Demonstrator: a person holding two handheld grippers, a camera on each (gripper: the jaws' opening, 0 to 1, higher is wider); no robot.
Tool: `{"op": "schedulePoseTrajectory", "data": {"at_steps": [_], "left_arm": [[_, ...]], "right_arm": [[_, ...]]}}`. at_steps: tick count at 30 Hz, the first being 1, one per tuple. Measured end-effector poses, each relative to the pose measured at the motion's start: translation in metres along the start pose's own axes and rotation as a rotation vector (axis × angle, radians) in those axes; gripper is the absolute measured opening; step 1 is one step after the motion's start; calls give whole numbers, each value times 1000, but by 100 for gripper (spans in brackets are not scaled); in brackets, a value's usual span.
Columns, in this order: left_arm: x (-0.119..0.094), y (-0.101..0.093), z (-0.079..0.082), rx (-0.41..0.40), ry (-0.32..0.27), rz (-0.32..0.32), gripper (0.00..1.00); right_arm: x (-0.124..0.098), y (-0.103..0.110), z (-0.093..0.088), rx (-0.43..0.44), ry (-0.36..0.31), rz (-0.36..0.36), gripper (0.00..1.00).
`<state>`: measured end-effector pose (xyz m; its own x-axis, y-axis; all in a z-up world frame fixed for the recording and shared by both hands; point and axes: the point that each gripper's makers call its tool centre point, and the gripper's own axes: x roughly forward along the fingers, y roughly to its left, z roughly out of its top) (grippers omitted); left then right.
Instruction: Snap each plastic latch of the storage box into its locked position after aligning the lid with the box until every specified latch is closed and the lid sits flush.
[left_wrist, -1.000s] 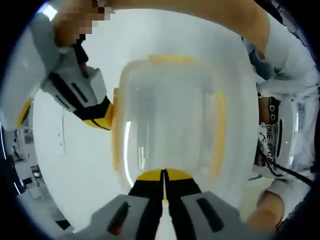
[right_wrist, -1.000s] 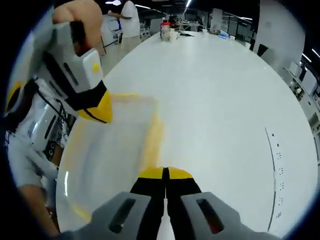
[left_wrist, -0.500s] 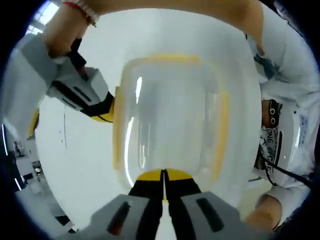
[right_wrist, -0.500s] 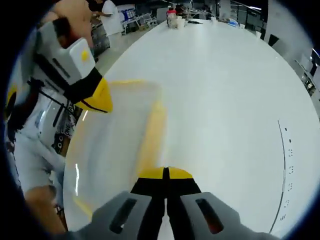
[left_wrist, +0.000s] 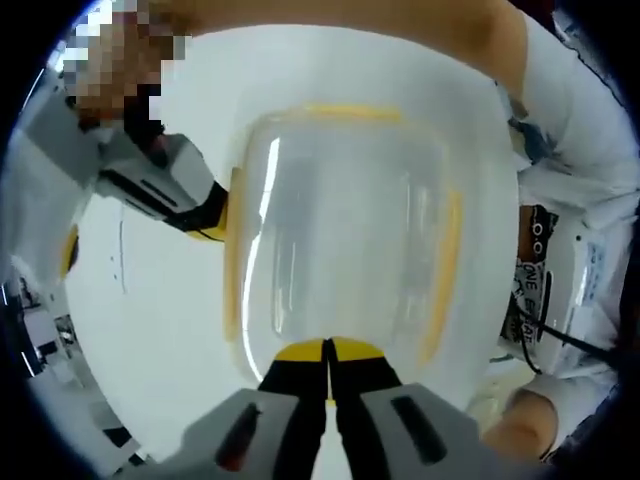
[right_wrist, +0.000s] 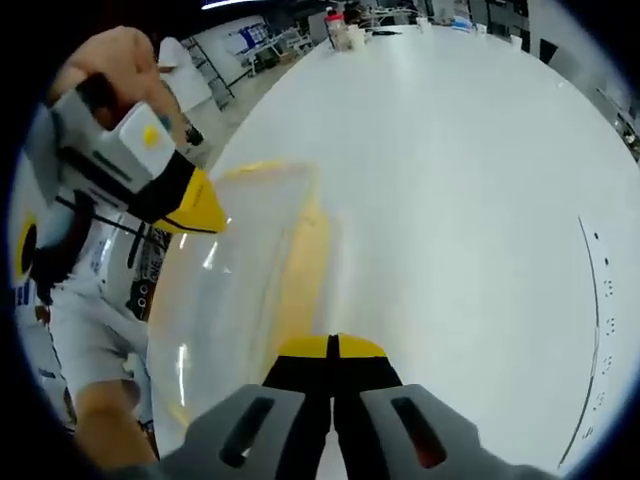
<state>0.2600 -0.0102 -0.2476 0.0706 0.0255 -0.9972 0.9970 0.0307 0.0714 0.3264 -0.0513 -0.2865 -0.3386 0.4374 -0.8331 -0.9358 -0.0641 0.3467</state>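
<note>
Since a second ago the other tool in the left gripper view has slid lower along the box's side, its yellow tip now touching the yellow edge strip, while the box itself has stayed put on the bench.

The clear plastic storage box with yellow latch strips (left_wrist: 340, 230) lies on the white bench (left_wrist: 150, 330), its lid on; whether each latch is snapped down is too blurred to tell. The left tool (left_wrist: 327, 352) has its yellow-tipped jaws pressed together with nothing between them, resting at the box's near yellow edge. The right tool (right_wrist: 334, 350) is likewise closed on nothing, at the box's (right_wrist: 250, 270) long side strip.

In the left gripper view the right tool (left_wrist: 205, 215) comes in beside the box, held by a hand (left_wrist: 120, 70) (partly covered by mosaic). A person's white printed clothing (left_wrist: 560, 270) stands past the far side. In the right gripper view the left tool (right_wrist: 200, 205) meets the box's corner, a hand (right_wrist: 110, 60) gripping it, and the bench (right_wrist: 470, 200) runs away to distant small containers (right_wrist: 335, 25), too small to identify. Dotted marks (right_wrist: 600, 290) line the bench edge.
</note>
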Motion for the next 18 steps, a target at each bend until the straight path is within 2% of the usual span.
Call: {"op": "schedulePoseTrajectory", "data": {"at_steps": [10, 18], "left_arm": [[0, 0, 0, -6, 9, -31, 0], [-1, -1, -1, -18, 9, -43, 0]], "right_arm": [[1, 3, 0, 26, -7, 23, 0], [3, 3, -1, 88, 1, 42, 0]]}}
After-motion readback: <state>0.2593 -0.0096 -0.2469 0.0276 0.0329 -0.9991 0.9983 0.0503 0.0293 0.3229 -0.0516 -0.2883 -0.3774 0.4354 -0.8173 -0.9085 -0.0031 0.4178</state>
